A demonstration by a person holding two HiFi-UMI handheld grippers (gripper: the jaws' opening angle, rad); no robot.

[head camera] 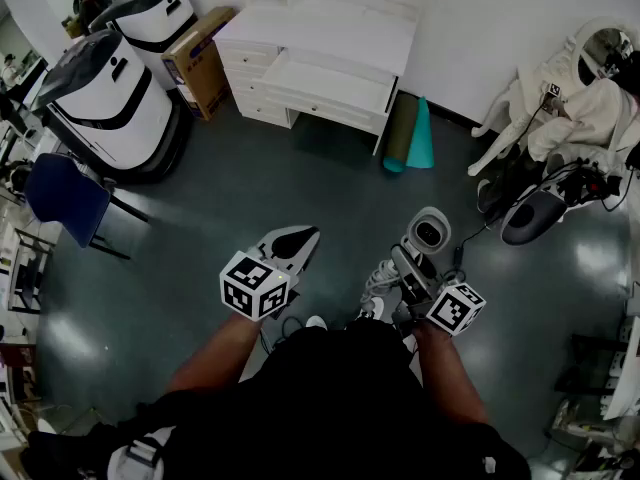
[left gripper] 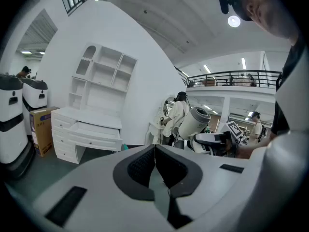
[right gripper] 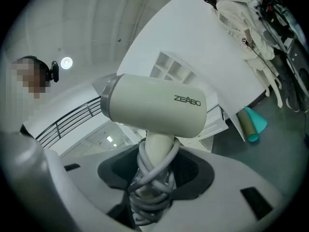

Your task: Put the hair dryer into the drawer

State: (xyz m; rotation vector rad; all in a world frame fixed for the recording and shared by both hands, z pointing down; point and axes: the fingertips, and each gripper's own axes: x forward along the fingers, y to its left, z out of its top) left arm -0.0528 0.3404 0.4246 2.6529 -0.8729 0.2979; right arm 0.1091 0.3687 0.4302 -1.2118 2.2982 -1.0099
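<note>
Looking steeply down in the head view, I see a dark, glossy grey-green floor (head camera: 300,178). The person's black-clad body fills the bottom of the frame, and two bare forearms (head camera: 215,353) reach up from it. My right gripper (head camera: 408,260), just right of centre and low in the frame, has its fingers clamped on the handle of a cream-white plastic hair dryer (head camera: 431,232). The dryer's round barrel opening faces up toward the camera. In the right gripper view the barrel lies crosswise above the fingers with grey lettering on its side. A grey cord (right gripper: 152,178) is wound in loops around the handle, right where the dark pads press in. My left gripper (head camera: 300,236), just left of centre, carries nothing, and in its own view the two dark pads meet with no gap between them. At the top centre of the head view a white wooden dresser (head camera: 330,28) stands against the wall. Its wide pulled-out drawer (head camera: 335,83) is well apart from the hair dryer, with bare floor between them. A green and a teal rolled mat (head camera: 410,133) lean at the dresser's right end, and a brown cardboard box (head camera: 200,58) sits to its left. A blue chair (head camera: 65,196) stands at the left edge. A white plastic chair (head camera: 500,118) draped with pale cloth is at upper right.
</note>
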